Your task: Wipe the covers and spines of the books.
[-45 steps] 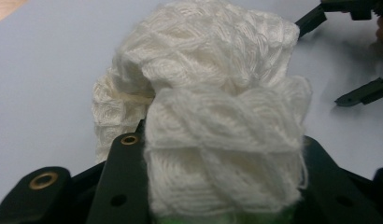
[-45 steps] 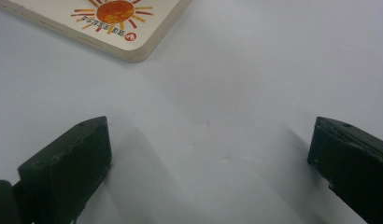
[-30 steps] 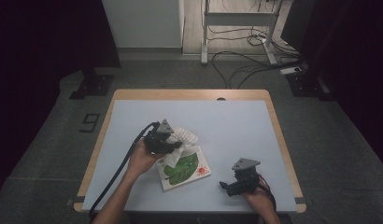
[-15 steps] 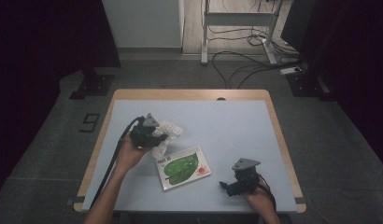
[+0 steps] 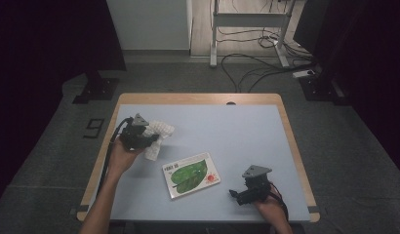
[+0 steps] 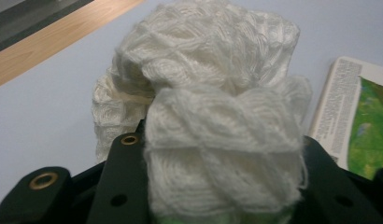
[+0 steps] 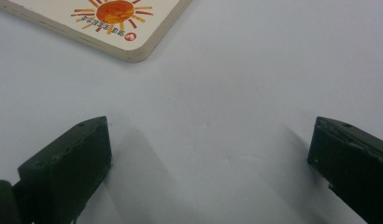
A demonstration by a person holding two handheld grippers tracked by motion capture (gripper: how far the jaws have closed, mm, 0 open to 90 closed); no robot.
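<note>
- The right gripper (image 5: 235, 194) rested at the near right of the counter (image 5: 247, 131), its jaws spread wide with bare surface between them; I judged it parked out of the way while the other hand worked.
- In the right gripper view the corner of the book (image 7: 129, 23) lay just ahead of those jaws, apart from them; the rest of the cover, beyond the orange sun, was cut off by the frame edge.
- The book (image 5: 191, 175), with its green leaf cover, lay flat near the middle of the counter's near half, between the two hands and touched by neither.
- The left gripper (image 5: 148, 140) was over the far left part of the counter, its jaws clamped on a white knitted cloth (image 5: 157, 137); the cloth (image 6: 213, 116) bunched up between them, so it seemed to be carried clear of the book rather than spread.
- The bundle hid the jaw tips, and whether its hanging end touched the counter could not be told.
- Beyond the counter, cables (image 5: 247, 68) and a metal stand (image 5: 247, 29) sat on the floor; the dark sides gave nothing readable.
</note>
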